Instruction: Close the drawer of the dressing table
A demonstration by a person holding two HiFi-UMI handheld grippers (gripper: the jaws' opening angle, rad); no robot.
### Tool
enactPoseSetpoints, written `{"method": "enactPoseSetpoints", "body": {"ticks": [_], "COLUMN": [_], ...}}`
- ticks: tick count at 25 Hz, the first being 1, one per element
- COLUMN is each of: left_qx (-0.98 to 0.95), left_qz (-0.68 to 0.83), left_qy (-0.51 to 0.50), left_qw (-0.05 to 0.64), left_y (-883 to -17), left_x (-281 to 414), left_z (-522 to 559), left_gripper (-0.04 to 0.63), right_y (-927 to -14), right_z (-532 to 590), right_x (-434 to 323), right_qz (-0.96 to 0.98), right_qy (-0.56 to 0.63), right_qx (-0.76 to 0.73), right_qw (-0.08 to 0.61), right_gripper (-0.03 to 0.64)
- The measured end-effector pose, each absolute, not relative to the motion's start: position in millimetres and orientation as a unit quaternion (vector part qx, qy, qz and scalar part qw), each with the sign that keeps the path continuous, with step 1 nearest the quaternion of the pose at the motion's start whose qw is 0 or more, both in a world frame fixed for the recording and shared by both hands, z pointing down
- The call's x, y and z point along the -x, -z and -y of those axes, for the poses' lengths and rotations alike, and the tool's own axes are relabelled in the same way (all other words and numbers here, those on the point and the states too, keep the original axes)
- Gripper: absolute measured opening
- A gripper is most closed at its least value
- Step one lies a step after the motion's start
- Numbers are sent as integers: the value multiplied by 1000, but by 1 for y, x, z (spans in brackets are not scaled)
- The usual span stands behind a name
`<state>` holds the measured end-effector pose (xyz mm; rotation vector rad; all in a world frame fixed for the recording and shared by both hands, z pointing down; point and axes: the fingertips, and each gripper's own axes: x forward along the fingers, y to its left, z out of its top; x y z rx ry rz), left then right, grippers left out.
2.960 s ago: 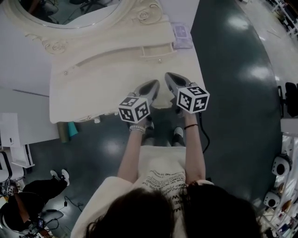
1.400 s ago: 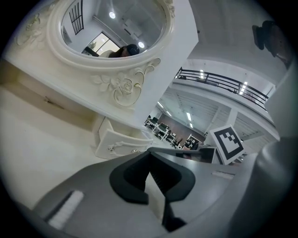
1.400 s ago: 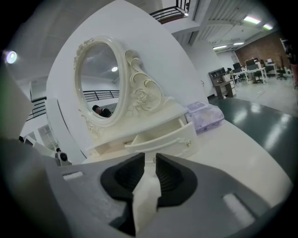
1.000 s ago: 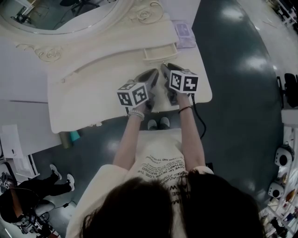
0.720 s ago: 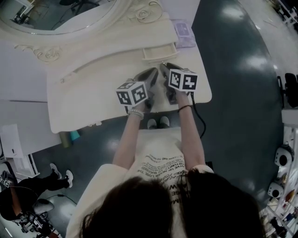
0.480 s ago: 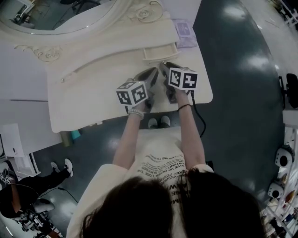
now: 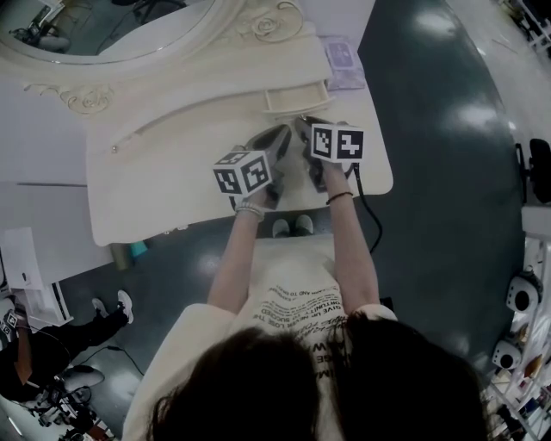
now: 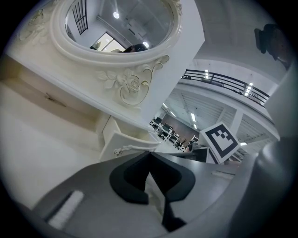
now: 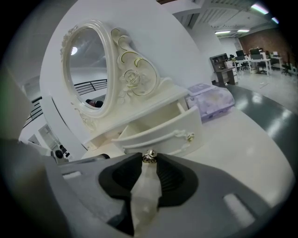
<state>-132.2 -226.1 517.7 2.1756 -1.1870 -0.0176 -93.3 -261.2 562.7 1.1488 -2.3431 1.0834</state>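
Right now my right gripper (image 9: pixel 149 159) has its two tips on either side of the small gold knob (image 9: pixel 149 156) at the front of the drawer (image 9: pixel 160 132). Its jaws have just been closing, and both tips look to be touching the knob, so I read it as pinched between them. The drawer is pulled out from the low tier under the oval mirror (image 7: pixel 112 21), at the back right of the cream dressing table (image 7: pixel 155 181), and its inside is open to view. A purple pack (image 7: pixel 343 62) lies on the table top just to the right of the drawer (I cannot read what it is). My left gripper (image 8: pixel 150 154) has its jaws closed, tip against tip, with nothing between them. It hangs over the bare table top just beside the right gripper, short of the drawer front and apart from it. In the head view both marker cubes sit side by side above the table's front half, over the dark floor (image 7: pixel 430 215).
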Motion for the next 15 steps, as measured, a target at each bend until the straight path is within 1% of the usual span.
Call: {"method": "enactPoseSetpoints", "body": {"ticks": [15], "left_qx": [-822], "left_qz": [466], "left_qy": [13], "left_qw": [328], "left_y": [-520], "left_x": [130], "left_z": [230], "left_gripper": [5], "right_y": [-563], "right_z": [262], "right_x": [92], "right_qz": [824], "right_qy": [-385], "right_qx": [-382], "right_qw": [165], "right_gripper": [98]}}
